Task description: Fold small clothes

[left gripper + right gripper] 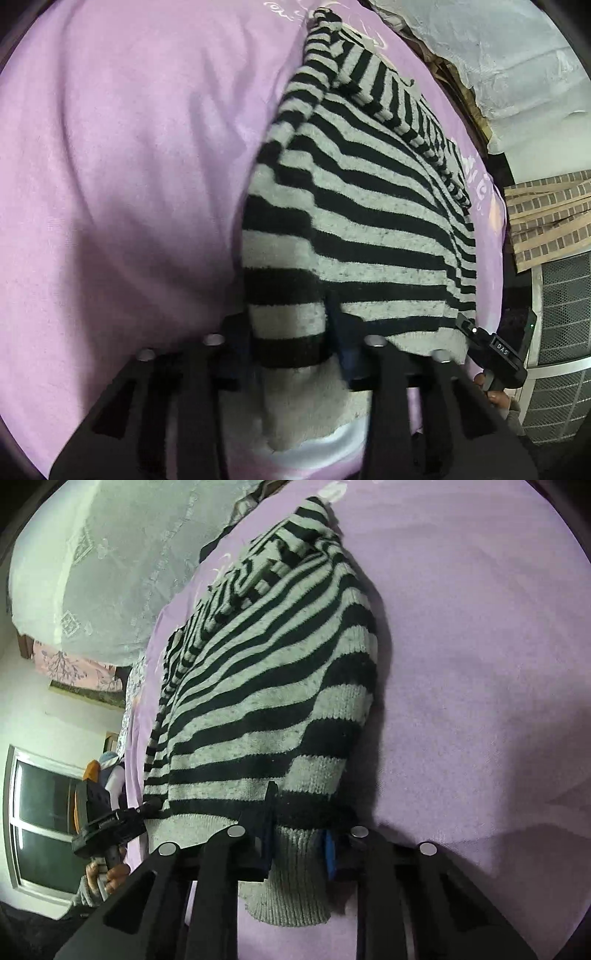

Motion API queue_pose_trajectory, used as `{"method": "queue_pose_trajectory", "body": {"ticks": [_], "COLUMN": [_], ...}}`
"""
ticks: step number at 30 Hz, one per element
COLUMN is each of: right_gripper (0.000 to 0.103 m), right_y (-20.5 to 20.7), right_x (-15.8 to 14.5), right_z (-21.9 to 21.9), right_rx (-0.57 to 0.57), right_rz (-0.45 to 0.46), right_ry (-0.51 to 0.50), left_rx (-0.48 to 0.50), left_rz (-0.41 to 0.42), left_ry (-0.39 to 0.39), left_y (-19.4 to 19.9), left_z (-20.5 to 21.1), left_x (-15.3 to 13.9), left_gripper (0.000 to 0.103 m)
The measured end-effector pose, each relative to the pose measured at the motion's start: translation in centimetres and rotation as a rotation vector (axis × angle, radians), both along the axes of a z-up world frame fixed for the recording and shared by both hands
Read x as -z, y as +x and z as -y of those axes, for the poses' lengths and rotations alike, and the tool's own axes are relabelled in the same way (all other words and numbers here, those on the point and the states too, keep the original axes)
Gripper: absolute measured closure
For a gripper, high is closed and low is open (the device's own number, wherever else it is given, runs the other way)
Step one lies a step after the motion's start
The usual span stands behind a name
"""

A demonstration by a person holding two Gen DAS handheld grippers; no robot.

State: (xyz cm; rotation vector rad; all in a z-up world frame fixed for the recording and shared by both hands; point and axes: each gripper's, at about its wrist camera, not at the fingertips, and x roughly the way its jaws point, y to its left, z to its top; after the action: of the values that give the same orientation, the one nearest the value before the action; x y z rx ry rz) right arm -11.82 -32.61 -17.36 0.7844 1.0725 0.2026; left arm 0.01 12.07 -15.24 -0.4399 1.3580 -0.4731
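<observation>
Pinching the striped sweater (354, 206) hem at 6 o'clock with left gripper (291, 354) and right gripper (299, 842). Lying across lilac bedsheet (122, 166); fingertips partly buried in knit.

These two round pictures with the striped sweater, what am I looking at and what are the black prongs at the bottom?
Each picture comes from a camera mounted on a hand-held gripping tool, one per hand. The black prongs are that tool's own frame. The left tool and the right tool each pinch the near hem of a black-and-grey striped sweater, which lies on a lilac cloth. In each view the other tool shows at the edge, held by a person's hand.
</observation>
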Motion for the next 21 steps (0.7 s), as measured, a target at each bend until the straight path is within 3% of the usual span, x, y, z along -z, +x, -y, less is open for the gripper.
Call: {"method": "queue_pose_trajectory", "body": {"ticks": [2, 3, 4, 6, 8, 14, 21], "right_gripper": [0.084, 0.084, 0.087, 0.089, 0.090, 0.091, 0.091], "right_y": [0.1, 0.1, 0.2, 0.1, -0.1, -0.7, -2.8], "right_x": [0.0, 0.0, -0.3, -0.7, -1.4, -3.2, -4.2], "right_z": [-0.1, -0.2, -0.3, -0.6, -0.7, -0.9, -0.7], "right_rx": [0.007, 0.005, 0.000, -0.007, -0.021, -0.066, -0.178], "right_rz": [-0.001, 0.001, 0.002, 0.008, 0.012, 0.027, -0.003], "right_ry": [-0.003, -0.012, -0.035, -0.064, -0.089, -0.121, -0.099], "left_rx": [0.022, 0.038, 0.048, 0.046, 0.010, 0.045, 0.104], "left_rz": [0.018, 0.037, 0.053, 0.069, 0.041, 0.075, 0.025], "left_ry": [0.007, 0.041, 0.071, 0.150, 0.086, 0.105, 0.071], "left_y": [0.0, 0.0, 0.0, 0.0, 0.0, -1.1, -2.5], "left_z": [0.9, 1.5, 1.9, 1.8, 0.6, 1.1, -0.3], "left_x": [-0.4, -0.6, -0.8, -0.8, -1.0, -2.8, -3.6], "left_gripper": [0.041, 0.041, 0.047, 0.078, 0.089, 0.092, 0.092]}}
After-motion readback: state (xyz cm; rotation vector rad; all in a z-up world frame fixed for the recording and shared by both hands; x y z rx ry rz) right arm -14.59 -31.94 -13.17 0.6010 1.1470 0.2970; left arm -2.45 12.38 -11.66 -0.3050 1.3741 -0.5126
